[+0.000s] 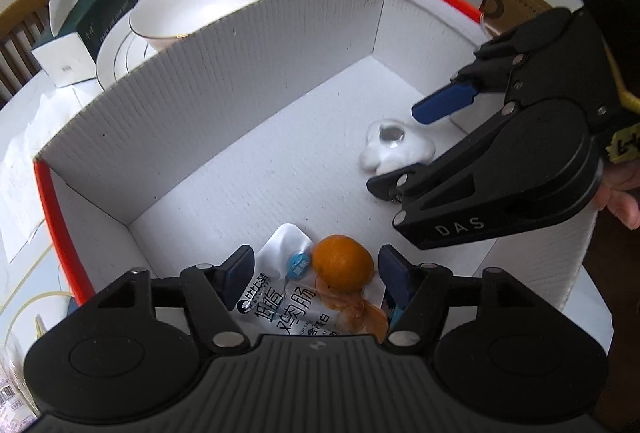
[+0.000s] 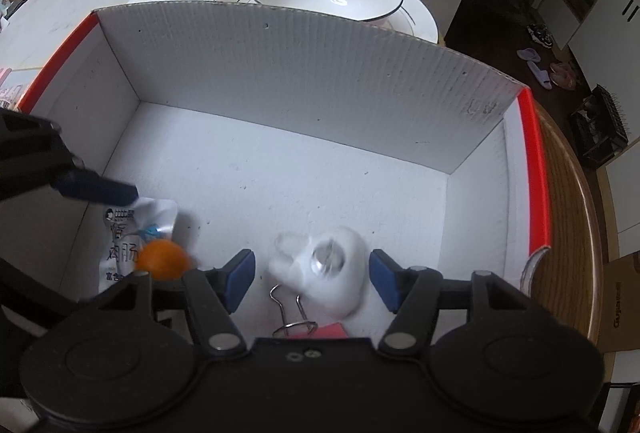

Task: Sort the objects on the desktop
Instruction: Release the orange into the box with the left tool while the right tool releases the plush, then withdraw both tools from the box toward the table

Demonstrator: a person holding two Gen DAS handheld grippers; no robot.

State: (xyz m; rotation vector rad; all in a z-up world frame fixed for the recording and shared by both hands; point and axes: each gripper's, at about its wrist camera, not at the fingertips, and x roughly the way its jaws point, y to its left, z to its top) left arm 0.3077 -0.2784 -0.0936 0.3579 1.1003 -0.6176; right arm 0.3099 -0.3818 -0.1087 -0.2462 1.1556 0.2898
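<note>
Both claws stand released over the white corrugated cardboard box (image 2: 280,81) — the left gripper (image 1: 316,273) above the small orange fruit (image 1: 342,261) on the white snack packet (image 1: 280,297), the right gripper (image 2: 312,275) straddling the white plastic gadget (image 2: 336,273). Best lift straight up — clear of the walls.

left wrist: steep down, close, box (image 1: 224,81) | right wrist: same | shared: box floor

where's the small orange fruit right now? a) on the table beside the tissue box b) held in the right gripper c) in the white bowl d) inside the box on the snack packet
d: the orange fruit rests on the snack packet on the floor of the box, below the open left gripper.
</note>
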